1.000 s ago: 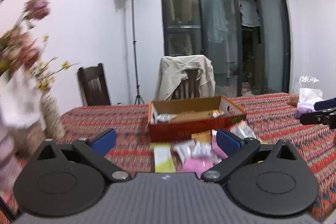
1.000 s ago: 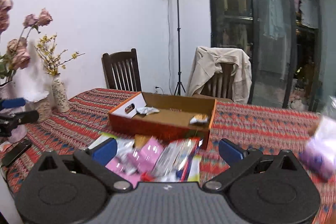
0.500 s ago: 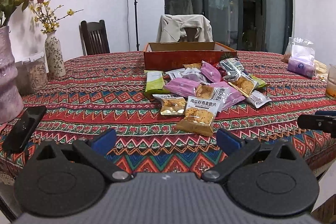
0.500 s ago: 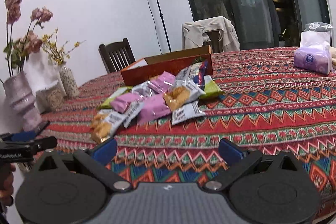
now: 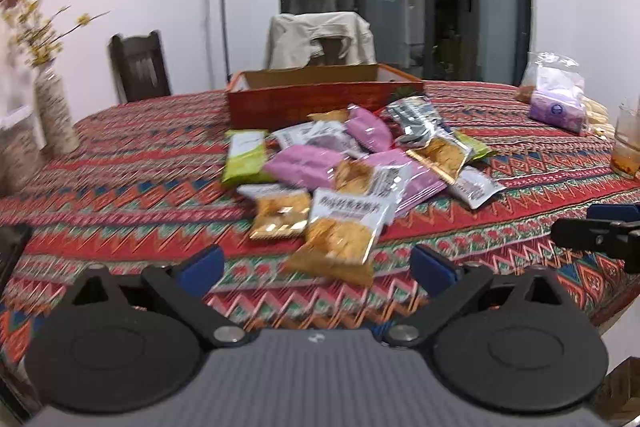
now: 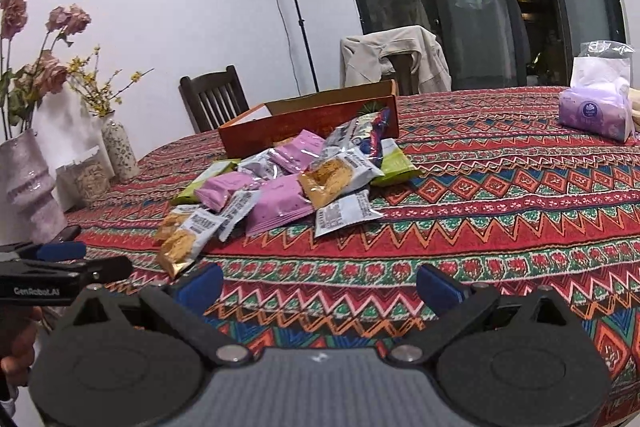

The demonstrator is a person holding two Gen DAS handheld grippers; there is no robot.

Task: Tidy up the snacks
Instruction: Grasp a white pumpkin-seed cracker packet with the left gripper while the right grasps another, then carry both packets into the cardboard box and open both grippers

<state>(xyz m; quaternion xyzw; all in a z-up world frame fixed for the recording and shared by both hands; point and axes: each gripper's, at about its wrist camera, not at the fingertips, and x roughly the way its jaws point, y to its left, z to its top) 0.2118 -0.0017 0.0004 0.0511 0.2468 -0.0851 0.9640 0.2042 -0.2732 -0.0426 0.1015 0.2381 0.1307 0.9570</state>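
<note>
The left gripper (image 5: 316, 267) is wide but its jaws are closing a little, with nothing between them. The right gripper (image 6: 318, 285) is wide open and holds nothing too. Both sit low at the near edge of the table (image 5: 120, 187), where the cloth hangs down.

Just past them the snack packets (image 5: 340, 179) lie in a messy pile, none sorted yet, it seems. The nearest is an orange chip bag (image 5: 340, 239). There is bare cloth on both sides to move in.

Behind the pile stands the cardboard box (image 5: 320, 99); I cannot see inside it. A glass (image 5: 628, 147) stands far right
</note>
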